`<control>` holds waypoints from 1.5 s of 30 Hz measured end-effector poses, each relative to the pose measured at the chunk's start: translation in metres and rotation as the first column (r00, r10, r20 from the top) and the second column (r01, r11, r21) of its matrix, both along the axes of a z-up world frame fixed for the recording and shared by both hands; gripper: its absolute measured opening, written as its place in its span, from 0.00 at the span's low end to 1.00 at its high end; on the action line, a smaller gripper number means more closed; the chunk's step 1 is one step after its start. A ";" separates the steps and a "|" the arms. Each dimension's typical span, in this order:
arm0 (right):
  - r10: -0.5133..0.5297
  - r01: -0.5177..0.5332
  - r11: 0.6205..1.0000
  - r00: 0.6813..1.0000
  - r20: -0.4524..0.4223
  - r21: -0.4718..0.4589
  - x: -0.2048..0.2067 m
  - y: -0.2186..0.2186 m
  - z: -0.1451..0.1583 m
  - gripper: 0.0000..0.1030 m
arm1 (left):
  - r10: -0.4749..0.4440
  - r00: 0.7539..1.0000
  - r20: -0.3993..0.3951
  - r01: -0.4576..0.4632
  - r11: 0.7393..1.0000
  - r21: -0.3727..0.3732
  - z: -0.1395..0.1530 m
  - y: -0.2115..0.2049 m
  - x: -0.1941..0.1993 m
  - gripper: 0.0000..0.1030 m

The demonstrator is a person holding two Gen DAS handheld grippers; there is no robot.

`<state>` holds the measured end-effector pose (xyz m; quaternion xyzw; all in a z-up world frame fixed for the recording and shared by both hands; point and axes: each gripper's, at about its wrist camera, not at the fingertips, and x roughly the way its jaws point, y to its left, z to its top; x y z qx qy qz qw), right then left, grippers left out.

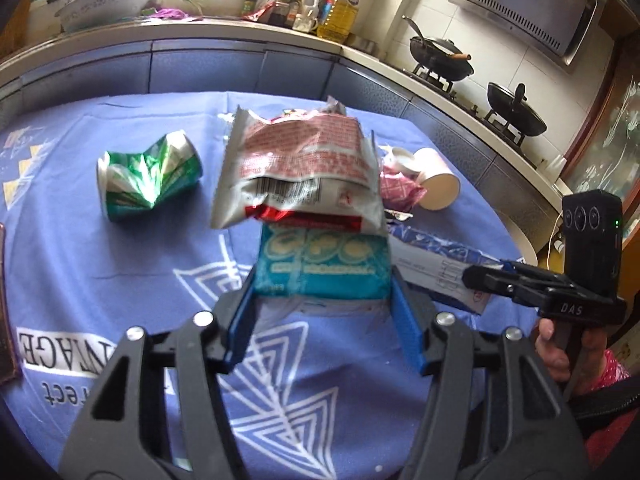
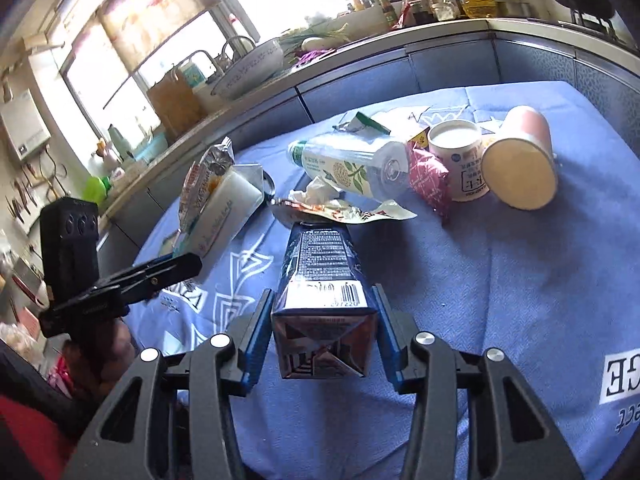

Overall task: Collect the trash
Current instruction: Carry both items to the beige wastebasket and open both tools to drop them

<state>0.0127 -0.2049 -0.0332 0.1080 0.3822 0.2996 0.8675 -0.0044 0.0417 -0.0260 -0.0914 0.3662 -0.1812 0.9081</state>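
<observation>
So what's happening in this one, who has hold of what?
A person is clearing trash off a blue tablecloth with two handheld tools. The left claw is clamped on a teal tissue pack with a crumpled snack bag riding on top. The right claw grips a dark drink carton. A crushed green can, a bottle and paper cups still lie there.
</observation>
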 end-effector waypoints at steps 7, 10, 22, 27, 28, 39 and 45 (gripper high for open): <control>-0.057 0.058 0.998 0.998 0.025 -0.018 -0.019 -0.019 0.012 0.46 | -0.046 0.997 -0.070 0.053 0.994 0.096 -0.008 -0.021 0.014 0.57; -0.081 0.081 0.997 0.996 0.022 0.006 -0.021 -0.028 0.014 0.46 | -0.062 0.995 -0.075 0.063 0.998 0.007 0.002 -0.015 0.014 0.57; -0.230 0.227 0.973 0.964 0.134 0.037 -0.026 -0.075 0.043 0.46 | -0.157 0.987 -0.017 0.158 0.986 0.046 0.030 -0.055 0.026 0.57; -0.365 0.358 0.931 0.911 0.193 0.070 -0.029 -0.132 0.053 0.46 | -0.293 0.955 0.040 0.289 0.953 0.096 0.067 -0.128 0.052 0.57; -0.398 0.390 0.917 0.895 0.203 0.078 -0.029 -0.148 0.054 0.46 | -0.330 0.943 0.046 0.324 0.940 0.107 0.073 -0.149 0.059 0.57; -0.739 0.753 0.657 0.640 0.208 0.016 -0.037 -0.341 0.010 0.46 | -0.639 0.767 -0.051 0.641 0.763 0.086 0.064 -0.430 0.132 0.57; -0.789 0.794 0.605 0.608 0.088 -0.060 -0.024 -0.395 -0.043 0.47 | -0.701 0.687 -0.192 0.723 0.687 0.080 0.009 -0.545 0.146 0.58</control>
